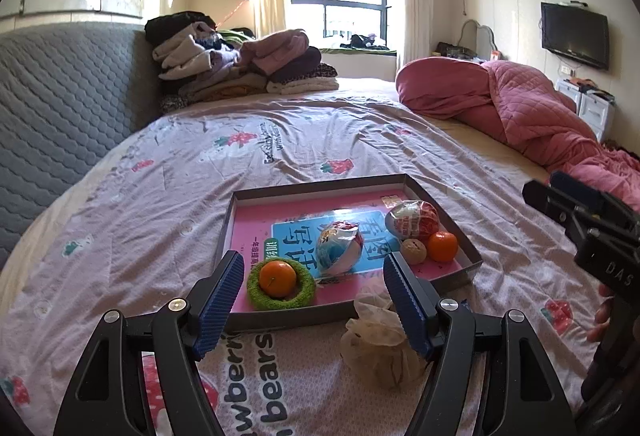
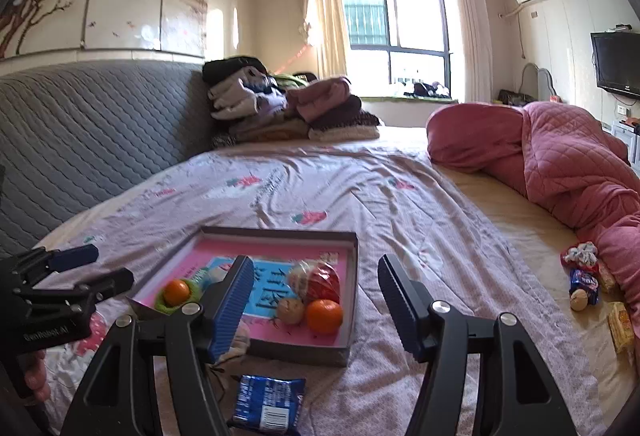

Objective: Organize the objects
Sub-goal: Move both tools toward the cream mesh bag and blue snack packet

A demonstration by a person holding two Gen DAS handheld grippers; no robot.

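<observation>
Shallow box lid [image 1: 460,264] on the bed [image 1: 168,196], holding a tangerine [image 1: 277,278] in a green ring [image 1: 304,290], two wrapped eggs, a walnut [image 1: 412,251] and a second tangerine [image 1: 442,246]. Left claw [image 1: 314,290] and right claw [image 2: 314,294] both gape wide, empty, above the lid's near edge. A blue snack packet [image 2: 268,404] lies on the bed beneath the right claw.

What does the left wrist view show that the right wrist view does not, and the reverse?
Only the left wrist view shows the whole beige mesh pouch on the bedspread before the tray, and the full foil egg at the tray's middle.

Only the right wrist view shows the blue snack packet near the camera, and a cluster of small snacks beside the pink quilt.

Both show the tray, the orange in the green ring, the second orange, the walnut, and open, empty jaws on both grippers.
</observation>
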